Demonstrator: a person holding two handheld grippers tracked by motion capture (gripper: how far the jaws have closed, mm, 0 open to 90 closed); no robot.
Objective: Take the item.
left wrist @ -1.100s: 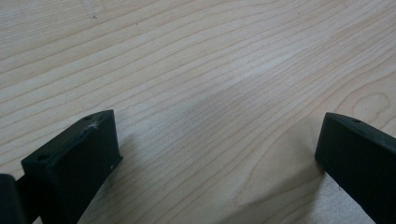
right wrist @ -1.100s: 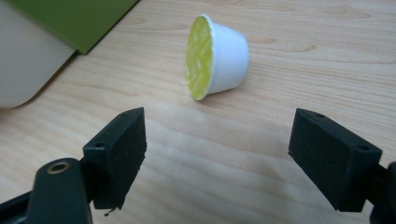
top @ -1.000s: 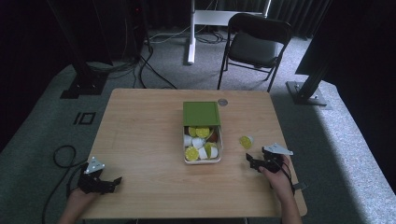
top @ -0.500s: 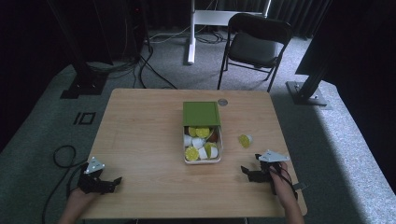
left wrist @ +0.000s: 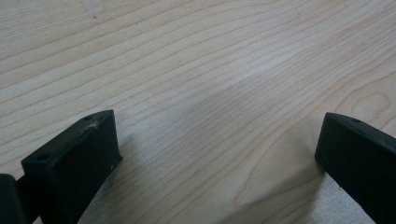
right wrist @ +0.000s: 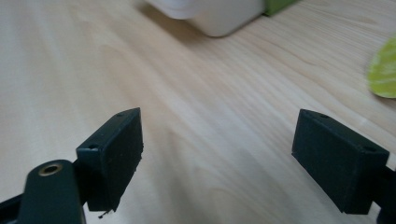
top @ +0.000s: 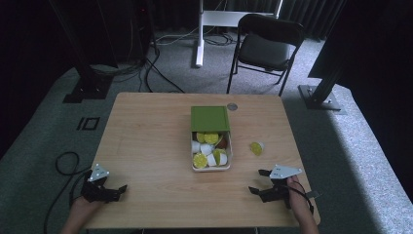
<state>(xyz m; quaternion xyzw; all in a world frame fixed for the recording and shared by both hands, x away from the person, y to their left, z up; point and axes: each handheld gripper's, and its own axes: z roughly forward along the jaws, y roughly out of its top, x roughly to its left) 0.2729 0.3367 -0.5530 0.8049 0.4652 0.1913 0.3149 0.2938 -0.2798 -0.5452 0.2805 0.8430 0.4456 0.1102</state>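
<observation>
A white box [top: 194, 157] with a green lid [top: 209, 118] sits mid-table, holding several small white cups with yellow-green tops. One such cup [top: 256, 147] lies loose on the wood to the box's right; its yellow-green top [right wrist: 384, 70] shows at the right edge of the right gripper view. My right gripper [top: 258, 182] stands open near the front right of the table, nothing between its jaws, with the box's white wall [right wrist: 219, 14] ahead of it. My left gripper [top: 118, 192] is open at the front left corner, over bare wood [left wrist: 205, 93].
The wooden table [top: 146, 146] has a small round metal disc [top: 232, 106] near its far edge. Beyond it stand a black folding chair [top: 265, 46], a white desk leg [top: 199, 34] and black stands with cables on the grey carpet.
My right gripper has drawn back from beside the loose cup toward the table's front edge. The left gripper has stayed put.
</observation>
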